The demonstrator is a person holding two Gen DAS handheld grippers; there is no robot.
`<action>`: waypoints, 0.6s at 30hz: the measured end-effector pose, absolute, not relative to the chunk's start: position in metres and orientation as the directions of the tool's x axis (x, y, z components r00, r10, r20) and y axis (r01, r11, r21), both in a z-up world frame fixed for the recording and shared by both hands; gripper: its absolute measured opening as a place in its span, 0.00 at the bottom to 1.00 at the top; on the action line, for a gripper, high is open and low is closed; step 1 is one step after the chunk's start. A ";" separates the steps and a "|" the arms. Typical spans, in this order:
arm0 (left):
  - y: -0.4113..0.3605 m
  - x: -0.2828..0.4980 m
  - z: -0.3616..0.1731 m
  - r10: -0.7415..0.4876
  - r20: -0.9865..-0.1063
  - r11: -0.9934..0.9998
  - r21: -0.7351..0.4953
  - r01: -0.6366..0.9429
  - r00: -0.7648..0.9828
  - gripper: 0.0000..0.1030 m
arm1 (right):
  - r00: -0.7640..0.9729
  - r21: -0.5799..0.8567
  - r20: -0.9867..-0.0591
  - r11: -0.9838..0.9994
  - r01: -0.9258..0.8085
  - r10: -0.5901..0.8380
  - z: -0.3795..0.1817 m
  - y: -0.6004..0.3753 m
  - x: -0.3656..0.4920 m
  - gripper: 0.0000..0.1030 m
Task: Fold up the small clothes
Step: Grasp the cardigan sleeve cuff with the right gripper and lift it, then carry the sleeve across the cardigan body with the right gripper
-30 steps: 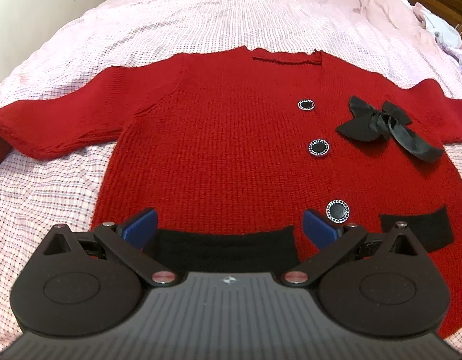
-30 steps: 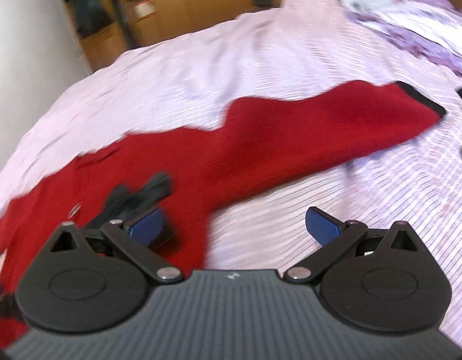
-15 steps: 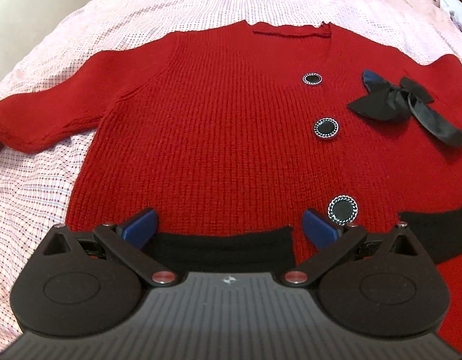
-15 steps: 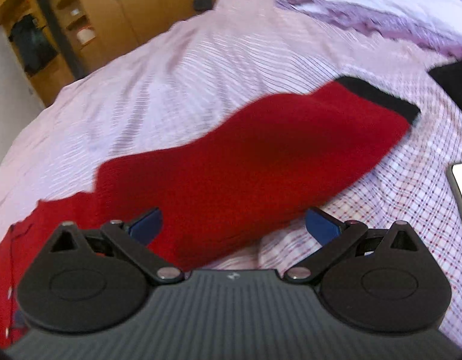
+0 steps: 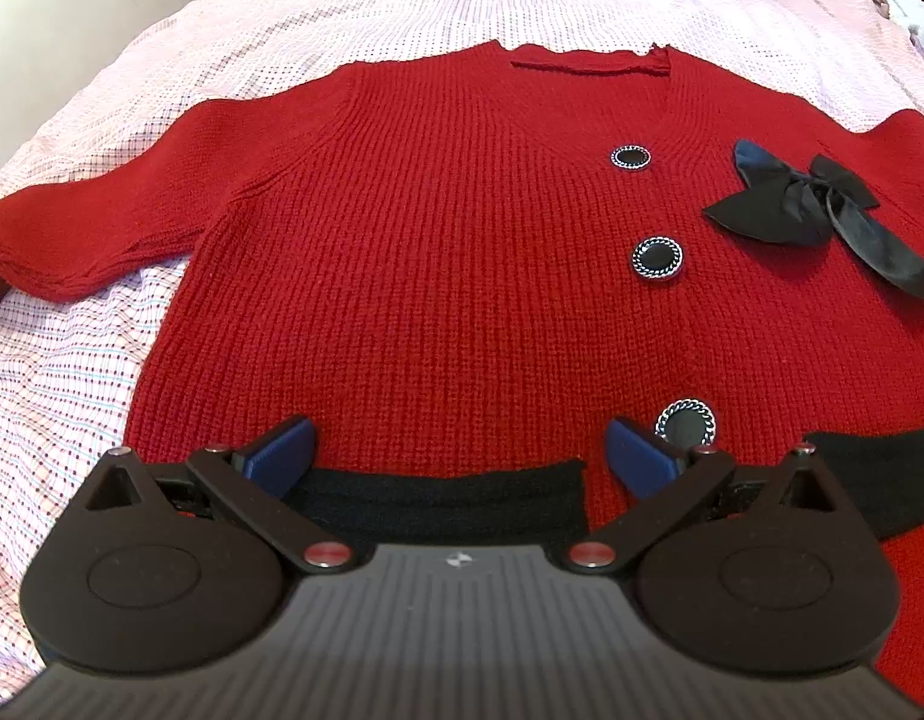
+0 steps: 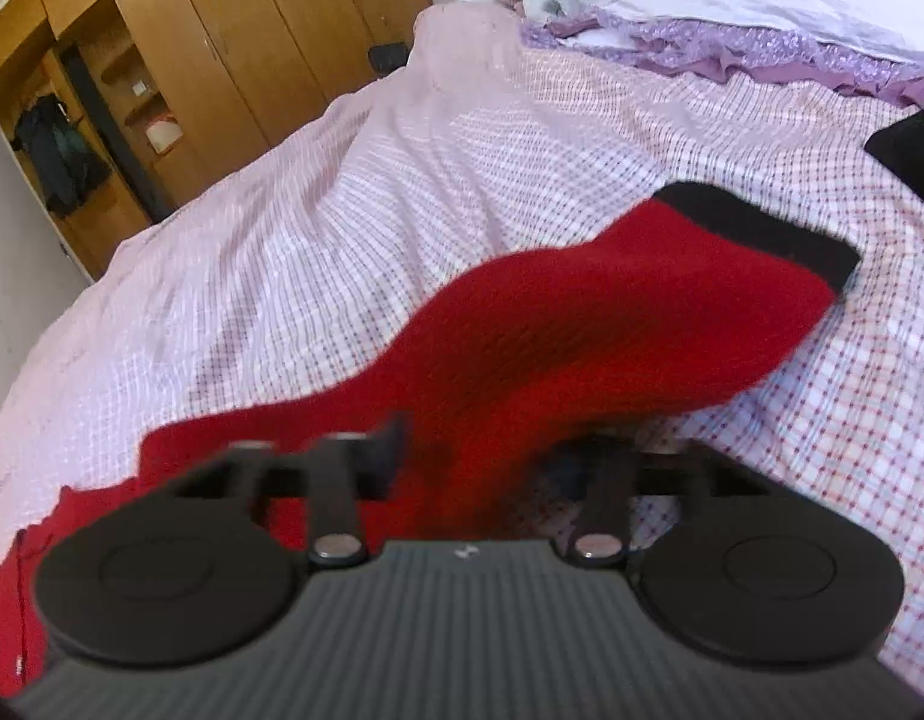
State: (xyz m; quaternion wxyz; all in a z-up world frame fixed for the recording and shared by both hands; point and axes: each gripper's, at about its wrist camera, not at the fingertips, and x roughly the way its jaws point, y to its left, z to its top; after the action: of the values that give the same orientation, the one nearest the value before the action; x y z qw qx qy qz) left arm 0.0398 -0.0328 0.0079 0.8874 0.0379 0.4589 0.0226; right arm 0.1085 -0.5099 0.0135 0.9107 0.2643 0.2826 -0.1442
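A red knit cardigan (image 5: 438, 252) lies flat, front up, on the bed, with three black buttons, a black bow (image 5: 822, 204) and black pocket trims. My left gripper (image 5: 456, 456) is open, low over the left black pocket trim (image 5: 444, 504) near the hem. In the right wrist view the cardigan's right sleeve (image 6: 612, 336) with a black cuff (image 6: 762, 228) stretches away. My right gripper (image 6: 480, 462) has its jaws drawn in on the sleeve near the shoulder; the fingertips are blurred and partly hidden by the fabric.
The bed is covered by a pink checked sheet (image 5: 60, 360). Purple and white bedding (image 6: 762, 18) is piled at the far right. A dark item (image 6: 912, 144) lies at the right edge. Wooden wardrobes (image 6: 192, 60) stand beyond the bed.
My left gripper moved forward over the cardigan, staying open. My right gripper swung along the right sleeve and closed on it; its jaws were wide open before.
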 end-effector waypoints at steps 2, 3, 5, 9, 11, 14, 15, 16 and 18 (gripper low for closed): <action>-0.032 0.039 0.008 0.070 -0.811 0.996 0.085 -0.002 0.580 1.00 | 0.817 0.416 -0.564 0.815 0.403 -0.116 0.022 -0.510 0.098 0.18; -0.031 0.039 0.008 0.068 -0.810 0.997 0.084 0.000 0.582 1.00 | 0.833 0.418 -0.542 0.823 0.384 -0.114 0.029 -0.508 0.091 0.16; -0.031 0.037 0.009 0.064 -0.808 0.997 0.082 0.005 0.585 1.00 | 0.852 0.379 -0.509 0.855 0.354 -0.127 0.044 -0.500 0.080 0.15; -0.029 0.037 0.012 0.054 -0.809 0.997 0.077 0.014 0.586 1.00 | 0.874 0.332 -0.469 0.893 0.305 -0.124 0.073 -0.483 0.062 0.15; -0.026 0.037 0.014 0.042 -0.810 0.998 0.066 0.020 0.585 1.00 | 0.881 0.330 -0.459 0.900 0.286 -0.112 0.085 -0.475 0.055 0.15; -0.020 0.035 0.020 0.026 -0.811 0.998 0.051 0.027 0.584 1.00 | 0.891 0.323 -0.443 0.909 0.263 -0.100 0.100 -0.462 0.049 0.15; -0.018 0.035 0.022 0.025 -0.809 0.998 0.053 0.030 0.587 1.00 | 0.894 0.318 -0.438 0.913 0.254 -0.097 0.105 -0.457 0.049 0.15; -0.016 0.033 0.024 0.029 -0.806 0.998 0.059 0.032 0.591 1.00 | 0.896 0.313 -0.434 0.917 0.246 -0.093 0.110 -0.451 0.048 0.15; -0.011 0.031 0.029 0.044 -0.796 0.996 0.080 0.032 0.604 1.00 | 0.900 0.304 -0.427 0.923 0.235 -0.088 0.118 -0.442 0.046 0.15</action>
State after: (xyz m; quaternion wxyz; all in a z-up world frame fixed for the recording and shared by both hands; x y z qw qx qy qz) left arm 0.0312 -0.0112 0.0290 0.8945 0.0429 0.4449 0.0032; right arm 0.0457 -0.4422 0.1185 0.9585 0.1767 0.2072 -0.0843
